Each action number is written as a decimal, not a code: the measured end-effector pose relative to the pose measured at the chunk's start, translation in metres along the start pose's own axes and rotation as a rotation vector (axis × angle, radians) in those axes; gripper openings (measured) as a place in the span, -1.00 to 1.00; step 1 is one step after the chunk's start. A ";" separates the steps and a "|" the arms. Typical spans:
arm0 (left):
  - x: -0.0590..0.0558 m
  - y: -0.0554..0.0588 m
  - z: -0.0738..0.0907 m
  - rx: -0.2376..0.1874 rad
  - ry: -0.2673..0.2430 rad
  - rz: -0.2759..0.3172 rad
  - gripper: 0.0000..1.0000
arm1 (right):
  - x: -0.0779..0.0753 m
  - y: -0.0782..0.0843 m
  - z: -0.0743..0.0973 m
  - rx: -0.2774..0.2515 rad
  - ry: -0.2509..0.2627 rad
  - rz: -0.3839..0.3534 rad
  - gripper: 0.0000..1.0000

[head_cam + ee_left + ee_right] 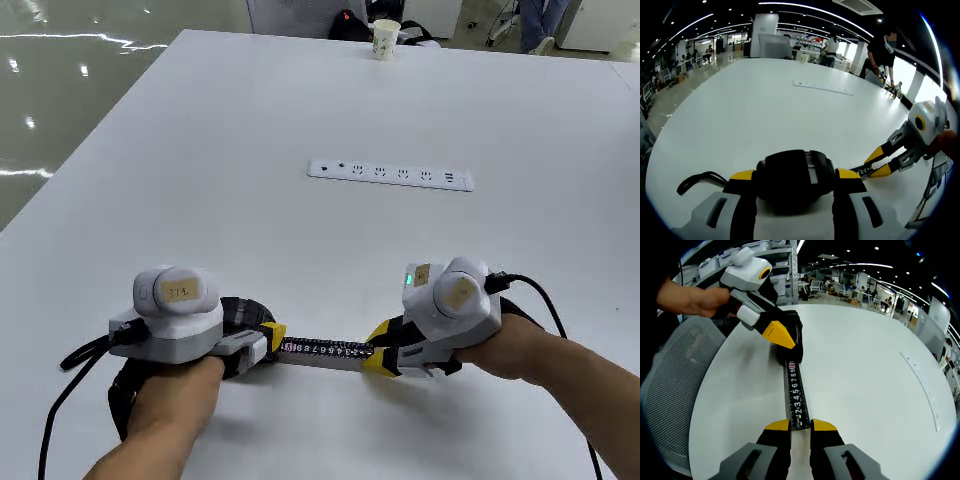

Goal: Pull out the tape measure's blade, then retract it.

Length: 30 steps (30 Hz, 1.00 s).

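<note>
A black tape measure case (243, 315) lies on the white table, with my left gripper (258, 340) shut on it; in the left gripper view the case (794, 177) sits between the yellow-tipped jaws. A short length of numbered blade (325, 350) runs from the case to my right gripper (380, 355), which is shut on the blade's end. In the right gripper view the blade (796, 397) stretches from the jaws to the case (792, 337), held by the left gripper (777, 332). The right gripper (880, 162) appears at the right of the left gripper view.
A white power strip (390, 174) lies mid-table beyond the grippers. A paper cup (386, 38) stands at the far edge. Black cables (70, 385) trail from both grippers. A grey mesh chair (675, 390) sits beside the table's near edge.
</note>
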State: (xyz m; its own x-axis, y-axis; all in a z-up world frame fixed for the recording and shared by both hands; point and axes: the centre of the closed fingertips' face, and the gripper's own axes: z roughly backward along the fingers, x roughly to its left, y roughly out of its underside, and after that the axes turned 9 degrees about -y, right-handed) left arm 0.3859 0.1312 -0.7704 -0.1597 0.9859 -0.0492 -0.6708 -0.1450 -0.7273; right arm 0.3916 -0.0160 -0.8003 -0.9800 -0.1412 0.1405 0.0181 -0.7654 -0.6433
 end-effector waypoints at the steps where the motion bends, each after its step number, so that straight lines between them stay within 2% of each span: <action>1: 0.000 0.000 0.000 0.000 0.000 0.001 0.11 | 0.000 -0.001 0.000 -0.001 0.000 0.001 -0.80; 30: 0.000 0.001 0.001 0.003 0.006 0.004 0.12 | 0.000 -0.012 -0.010 -0.011 -0.009 0.008 -0.80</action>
State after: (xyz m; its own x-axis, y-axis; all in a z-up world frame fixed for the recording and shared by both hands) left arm 0.3847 0.1311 -0.7709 -0.1582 0.9858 -0.0565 -0.6721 -0.1494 -0.7252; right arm 0.3892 -0.0006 -0.8002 -0.9780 -0.1531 0.1418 0.0238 -0.7570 -0.6530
